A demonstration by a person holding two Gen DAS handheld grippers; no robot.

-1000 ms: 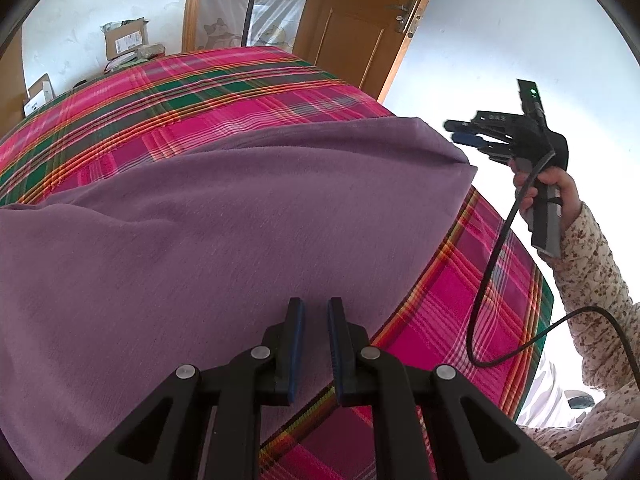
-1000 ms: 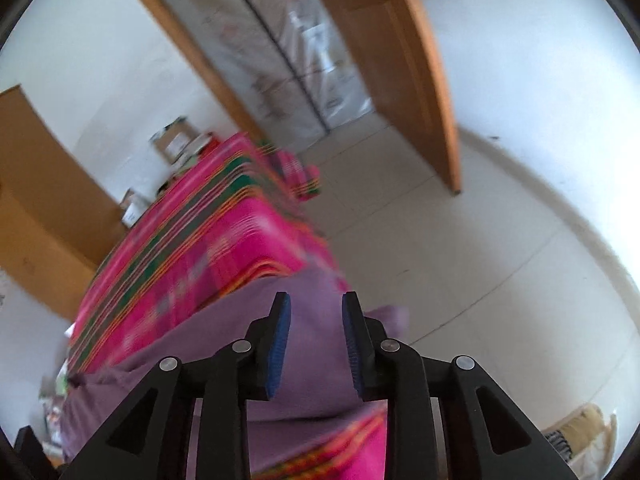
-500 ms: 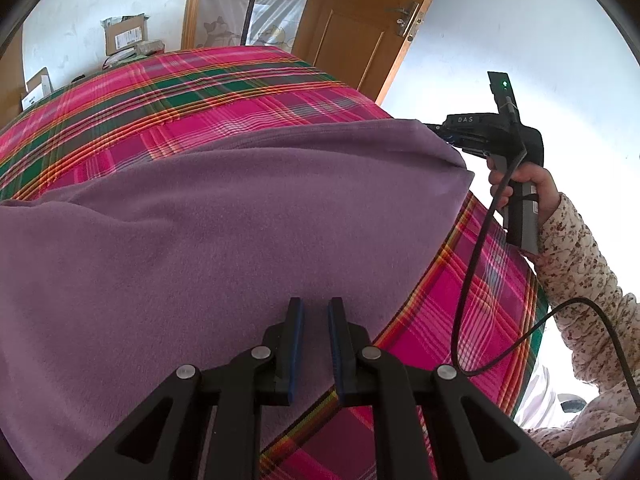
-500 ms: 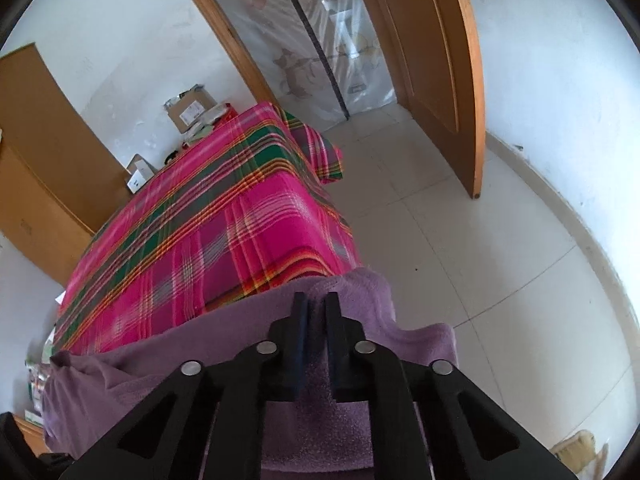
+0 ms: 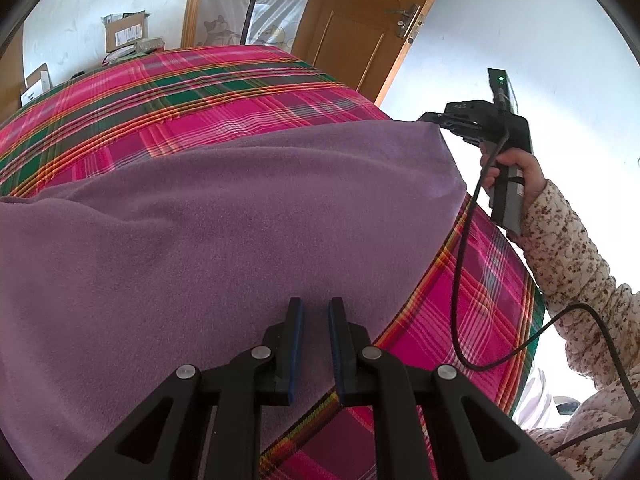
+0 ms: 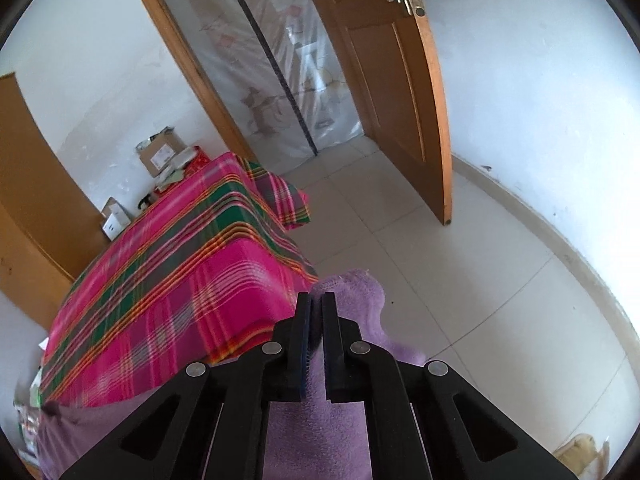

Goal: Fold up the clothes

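Note:
A purple fleece garment (image 5: 240, 220) lies spread over a table with a pink and green plaid cloth (image 5: 200, 92). My left gripper (image 5: 316, 304) sits at the garment's near edge, its blue pads narrowly apart with purple fabric pinched between them. Across the table, my right gripper (image 5: 432, 120) clamps the garment's far right corner. In the right wrist view my right gripper (image 6: 317, 298) is shut, and a tuft of the purple garment (image 6: 352, 292) sticks out past its tips. The fabric runs back toward the lower left over the plaid cloth (image 6: 180, 280).
A person's hand in a floral sleeve (image 5: 560, 248) holds the right gripper, with a black cable (image 5: 460, 280) hanging from it. Cardboard boxes (image 5: 124, 32) stand beyond the table's far end. A wooden door (image 6: 400, 80) stands ajar over the tiled floor (image 6: 440, 300).
My right gripper came in from the right with open jaws, reached the garment's corner and shut on it. The left gripper has stayed where it was.

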